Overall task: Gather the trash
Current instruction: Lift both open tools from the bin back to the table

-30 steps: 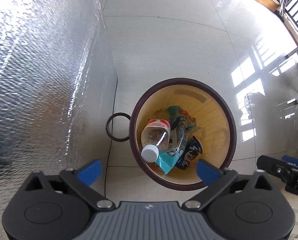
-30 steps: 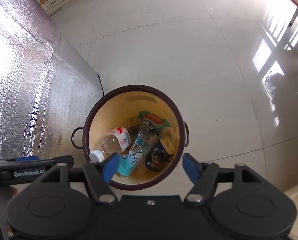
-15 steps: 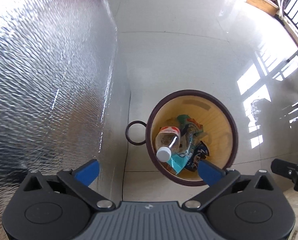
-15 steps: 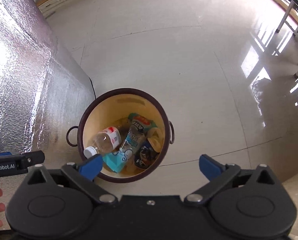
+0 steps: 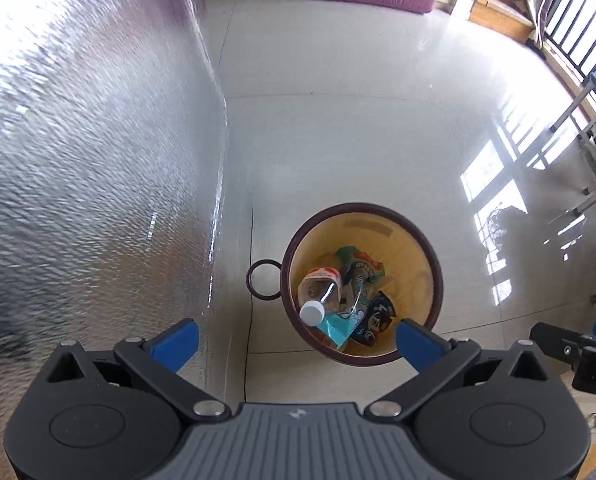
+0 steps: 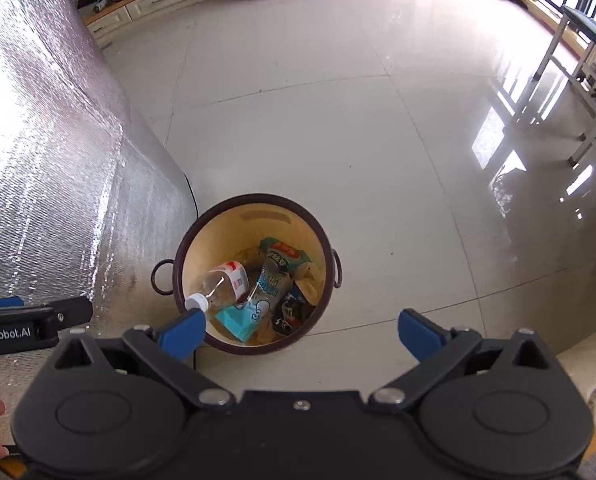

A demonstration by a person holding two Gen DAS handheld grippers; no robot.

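The trash, a clear bottle and wrappers, lies inside the bin on the floor below us, and with both tongs spread empty, we judge the likeliest slip is overlooking litter outside our view.

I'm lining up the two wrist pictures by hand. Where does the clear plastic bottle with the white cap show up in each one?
Left wrist: the plastic bottle lies in the bin's left half, lower centre of the picture, cap toward the camera.
Right wrist: the plastic bottle lies at the bin's left side, left of centre, cap by the left blue fingertip.
Shared landmark: the bin with its dark rim and ring handle.
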